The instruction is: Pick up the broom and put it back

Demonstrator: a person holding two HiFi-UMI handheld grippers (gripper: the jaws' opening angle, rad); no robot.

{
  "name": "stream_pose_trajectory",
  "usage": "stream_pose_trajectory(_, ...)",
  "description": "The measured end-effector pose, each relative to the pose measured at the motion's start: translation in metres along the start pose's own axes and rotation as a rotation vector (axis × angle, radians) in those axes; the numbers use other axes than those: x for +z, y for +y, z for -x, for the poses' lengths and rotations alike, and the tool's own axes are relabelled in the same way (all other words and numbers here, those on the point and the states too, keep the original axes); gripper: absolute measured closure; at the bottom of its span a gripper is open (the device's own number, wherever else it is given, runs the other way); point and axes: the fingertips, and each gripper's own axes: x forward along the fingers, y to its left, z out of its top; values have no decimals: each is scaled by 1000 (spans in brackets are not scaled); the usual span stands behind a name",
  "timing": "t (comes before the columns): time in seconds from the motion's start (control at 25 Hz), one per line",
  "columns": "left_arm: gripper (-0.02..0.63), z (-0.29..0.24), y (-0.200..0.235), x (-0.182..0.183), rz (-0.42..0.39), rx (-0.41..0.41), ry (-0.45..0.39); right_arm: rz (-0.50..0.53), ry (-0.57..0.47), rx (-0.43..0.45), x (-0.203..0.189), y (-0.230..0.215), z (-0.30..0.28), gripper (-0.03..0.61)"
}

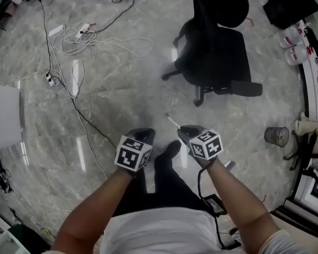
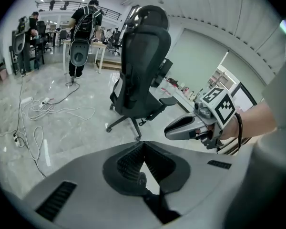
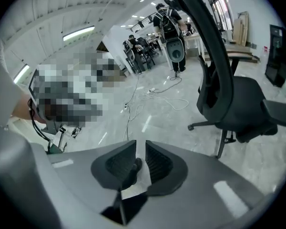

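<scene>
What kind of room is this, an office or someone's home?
Probably an open-plan office or lab: a black swivel office chair, a power strip and cables trailing over the polished stone-look floor, and a desk in the background.

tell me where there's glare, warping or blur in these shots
Head view: light streaks glare on the glossy floor, edges curve. Left gripper view: fisheye bends the chair, corners black. Right gripper view: same warp, lamp blown white.
</scene>
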Motion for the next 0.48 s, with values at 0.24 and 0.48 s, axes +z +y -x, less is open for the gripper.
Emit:
stream_pose_trajectory(0.24, 606, -84, 53, -55, 113, -33, 42, 17, 148, -30, -60, -66, -125, 468)
stream_pose_trajectory(0.48, 606, -176, 108, -119, 217, -62, 56, 98, 231, -70, -125, -140, -258, 466)
